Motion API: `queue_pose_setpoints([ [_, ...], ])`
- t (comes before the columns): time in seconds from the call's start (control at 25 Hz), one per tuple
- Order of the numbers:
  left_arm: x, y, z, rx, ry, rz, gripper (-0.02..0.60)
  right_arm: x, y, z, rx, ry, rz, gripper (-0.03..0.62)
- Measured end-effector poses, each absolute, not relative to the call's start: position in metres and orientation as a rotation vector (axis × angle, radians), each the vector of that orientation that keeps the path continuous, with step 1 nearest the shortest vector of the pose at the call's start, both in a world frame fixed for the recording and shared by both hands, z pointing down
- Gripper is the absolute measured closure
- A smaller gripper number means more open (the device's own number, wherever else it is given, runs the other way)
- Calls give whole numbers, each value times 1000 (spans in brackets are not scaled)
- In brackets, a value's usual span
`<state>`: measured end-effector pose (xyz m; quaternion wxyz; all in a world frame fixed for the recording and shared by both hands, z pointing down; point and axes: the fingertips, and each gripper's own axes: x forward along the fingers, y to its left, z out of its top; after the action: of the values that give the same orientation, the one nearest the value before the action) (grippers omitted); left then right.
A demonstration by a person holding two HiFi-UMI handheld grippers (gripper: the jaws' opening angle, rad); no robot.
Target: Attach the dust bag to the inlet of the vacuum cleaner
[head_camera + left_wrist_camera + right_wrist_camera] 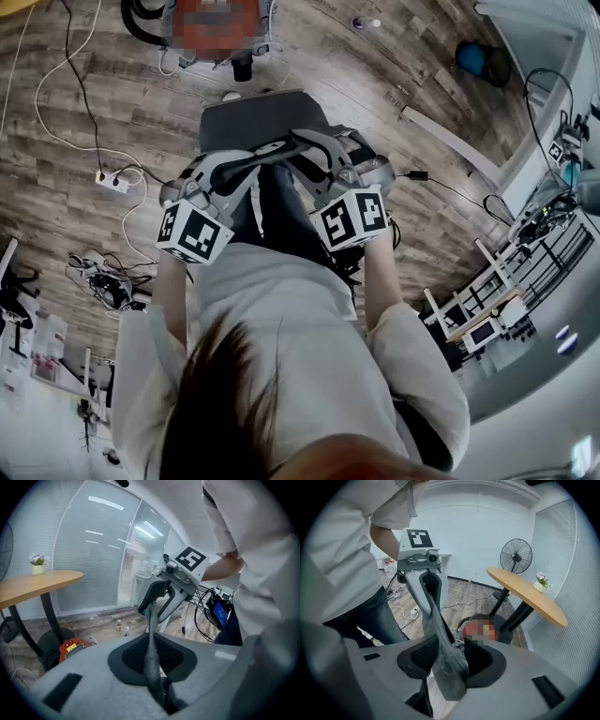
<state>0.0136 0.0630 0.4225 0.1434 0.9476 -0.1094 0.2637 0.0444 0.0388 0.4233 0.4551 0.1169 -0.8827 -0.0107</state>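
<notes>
The grey dust bag is stretched between both grippers over the wooden floor. My left gripper is shut on one edge; in the left gripper view the bag runs as a thin strip from its jaws to the right gripper. My right gripper has a wider fold of the bag filling the gap between its pads, with the left gripper opposite. The vacuum cleaner, red and black, stands on the floor under a table, partly covered by a mosaic patch.
A round wooden table with a small flower pot stands over the vacuum cleaner. A floor fan is behind it. A power strip and cables lie on the floor at left. Two small bottles stand by the window wall.
</notes>
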Motion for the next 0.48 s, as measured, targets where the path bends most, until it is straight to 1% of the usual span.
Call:
queue_pose_setpoints([
  [0.32,16,71,458,2725,-288,789,542,46,55,459,211,-2156,12,475],
  [0.48,17,70,486,2738,-272,853,542,46,57,488,164,-2139,-1,501],
])
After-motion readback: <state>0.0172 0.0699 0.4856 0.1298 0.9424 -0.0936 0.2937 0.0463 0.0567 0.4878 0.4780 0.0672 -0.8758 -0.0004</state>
